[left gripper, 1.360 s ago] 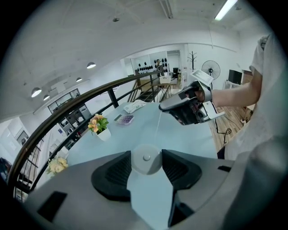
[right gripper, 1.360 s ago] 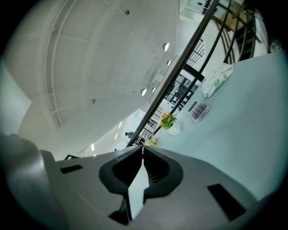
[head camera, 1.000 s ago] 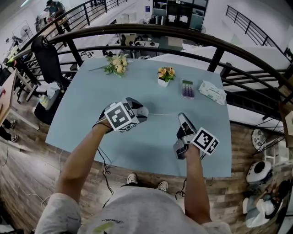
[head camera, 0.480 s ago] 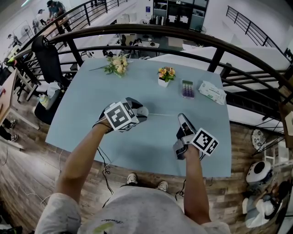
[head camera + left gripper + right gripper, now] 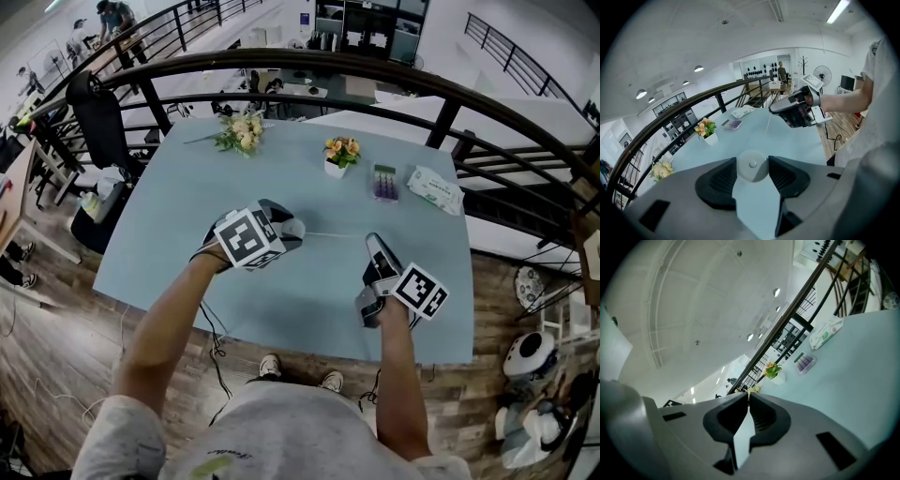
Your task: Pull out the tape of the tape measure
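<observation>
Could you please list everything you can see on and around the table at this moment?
table: one, light blue, beside the railing
railing: one, dark, curving behind the table
flower bunch: one, cream and yellow, far left of the table
potted flowers: one, orange in a white pot, far middle
small box: one, purple, right of the pot
wipes pack: one, white and green, far right
tape measure: one, white round case, between the left jaws
tape: one, pale strip, stretched between the grippers
left gripper: grey, clamped on the tape measure
right gripper: grey, shut on the tape
</observation>
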The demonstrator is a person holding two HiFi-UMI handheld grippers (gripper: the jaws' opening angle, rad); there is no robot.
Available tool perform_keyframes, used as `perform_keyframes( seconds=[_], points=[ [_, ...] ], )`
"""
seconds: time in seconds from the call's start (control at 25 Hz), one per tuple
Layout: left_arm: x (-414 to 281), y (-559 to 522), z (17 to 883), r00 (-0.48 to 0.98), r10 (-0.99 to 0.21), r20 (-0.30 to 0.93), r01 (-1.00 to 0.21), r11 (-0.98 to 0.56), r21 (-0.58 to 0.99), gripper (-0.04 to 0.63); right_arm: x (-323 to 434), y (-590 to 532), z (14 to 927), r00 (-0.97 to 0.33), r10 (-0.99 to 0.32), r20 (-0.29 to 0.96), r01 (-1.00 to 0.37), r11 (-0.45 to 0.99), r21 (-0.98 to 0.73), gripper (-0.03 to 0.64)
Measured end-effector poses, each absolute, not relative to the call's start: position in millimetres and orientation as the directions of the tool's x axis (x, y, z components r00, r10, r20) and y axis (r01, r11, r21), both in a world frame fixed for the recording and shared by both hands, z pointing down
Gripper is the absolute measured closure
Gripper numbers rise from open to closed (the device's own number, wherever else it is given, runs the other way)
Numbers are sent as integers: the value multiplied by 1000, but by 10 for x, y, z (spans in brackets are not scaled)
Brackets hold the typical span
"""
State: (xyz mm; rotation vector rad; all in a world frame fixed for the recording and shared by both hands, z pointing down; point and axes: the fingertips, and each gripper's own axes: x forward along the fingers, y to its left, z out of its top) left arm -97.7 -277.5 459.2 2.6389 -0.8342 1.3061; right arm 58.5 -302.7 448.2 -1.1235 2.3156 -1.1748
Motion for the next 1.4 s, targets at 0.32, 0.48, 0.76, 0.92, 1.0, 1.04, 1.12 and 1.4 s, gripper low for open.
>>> perform_keyframes(
  seconds=[0.32, 0.48, 0.76, 0.92, 1.0, 1.04, 1.12, 1.4],
  points=[
    [-1003, -2781, 4608, 475, -442, 761, -506, -845, -175, 382, 674, -3054, 4492, -614, -786, 72, -520, 334, -787, 600],
    [-1155, -2789, 4644, 444, -450, 775, -517, -835, -188, 382, 907, -3102, 4489, -564, -823, 70, -524, 292, -800, 600],
    [-1242, -2814, 4695, 444, -450, 775, -528, -830, -180, 382, 882, -3138, 4455, -565, -822, 76, -554, 309, -773, 600],
    [-1207, -2797, 4698, 442, -452, 775, -531, -828, -179, 382, 917, -3111, 4466, -567, -820, 82, -560, 310, -769, 600],
    [-1209, -2807, 4706, 437, -454, 776, -530, -827, -185, 382, 921, -3116, 4481, -565, -821, 85, -563, 308, -767, 600],
    [-1215, -2811, 4711, 436, -455, 776, -531, -826, -186, 382, 918, -3119, 4487, -564, -821, 87, -565, 308, -765, 600],
    [-1230, -2810, 4716, 437, -456, 775, -532, -826, -186, 382, 911, -3122, 4490, -564, -821, 90, -571, 309, -761, 600],
    [-1270, -2818, 4735, 428, -460, 778, -536, -822, -190, 382, 967, -3130, 4515, -545, -832, 100, -589, 295, -753, 600]
  ],
)
